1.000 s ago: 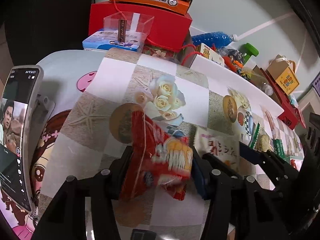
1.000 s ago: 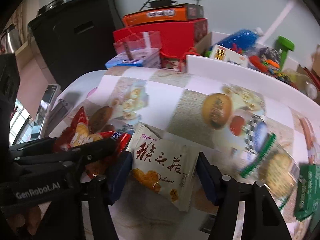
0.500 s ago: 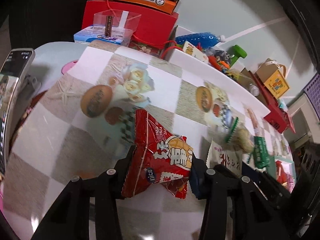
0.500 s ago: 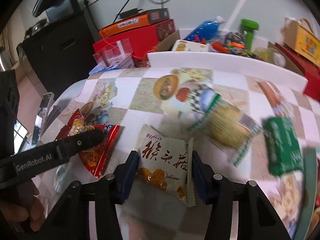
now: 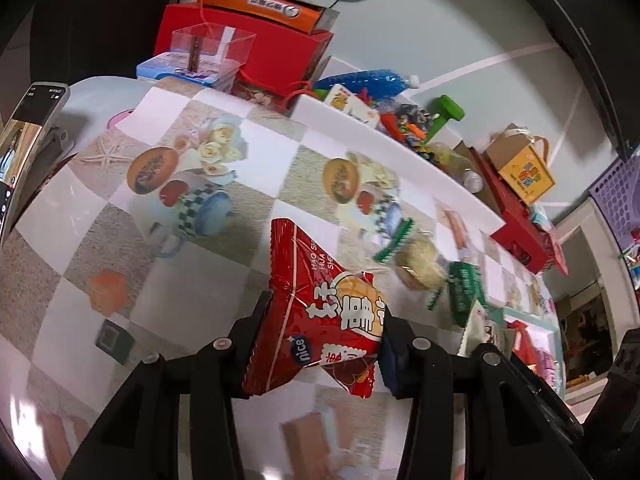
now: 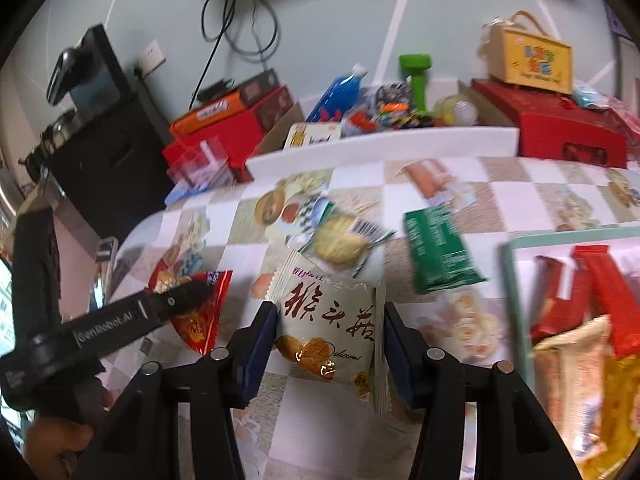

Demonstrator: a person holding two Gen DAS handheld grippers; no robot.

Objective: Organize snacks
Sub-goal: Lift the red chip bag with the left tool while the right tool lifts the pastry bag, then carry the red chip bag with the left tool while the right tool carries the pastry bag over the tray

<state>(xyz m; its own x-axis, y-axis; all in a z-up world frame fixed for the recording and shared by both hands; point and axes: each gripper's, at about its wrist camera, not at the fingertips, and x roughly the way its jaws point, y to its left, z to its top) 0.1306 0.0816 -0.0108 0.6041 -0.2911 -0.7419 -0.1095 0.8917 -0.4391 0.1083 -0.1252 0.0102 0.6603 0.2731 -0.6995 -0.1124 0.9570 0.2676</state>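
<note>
My left gripper (image 5: 322, 334) is shut on a red snack packet (image 5: 320, 320) and holds it above the patterned tablecloth; the packet also shows in the right wrist view (image 6: 196, 312). My right gripper (image 6: 330, 344) is shut on a white snack packet with brown lettering (image 6: 332, 328), held above the cloth. A clear packet with a round biscuit (image 6: 340, 240) and a green packet (image 6: 436, 252) lie on the table beyond it. A pale green tray (image 6: 516, 280) at the right holds several red and yellow snack packets (image 6: 580, 320).
Red boxes (image 5: 248, 48), a clear plastic box (image 5: 212, 52), a blue bottle (image 5: 360, 80), a green dumbbell (image 5: 446, 114) and a yellow carton (image 5: 520, 168) crowd the back edge. A phone on a stand (image 5: 28, 128) is at the far left. A white board (image 6: 380, 148) borders the cloth.
Both grippers have swung to the right across the table with their packets still held. The tray of snacks has come into the right wrist view.
</note>
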